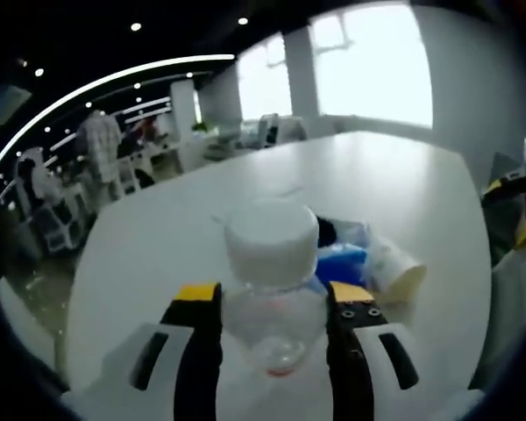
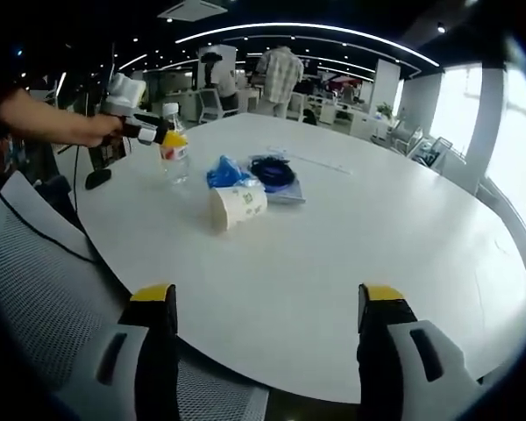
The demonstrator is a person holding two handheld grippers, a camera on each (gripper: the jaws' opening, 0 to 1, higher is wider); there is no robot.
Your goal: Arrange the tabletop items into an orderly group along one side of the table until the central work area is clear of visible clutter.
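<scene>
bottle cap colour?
White. The bottle held by the left gripper has a white cap, clearest in the left gripper view.

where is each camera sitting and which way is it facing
Left gripper view: rides the left claw, looking low across the white table; its jaws clamp a clear bottle close up.
Right gripper view: rides the right claw, jaws apart, held back above a mesh chair, looking at the table edge; a forearm shows.
Shared: bottle, paper cup, blue bag.

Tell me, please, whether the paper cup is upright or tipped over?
Tipped over: the paper cup lies on its side on the table, its open mouth facing sideways, beside the blue bag.
</scene>
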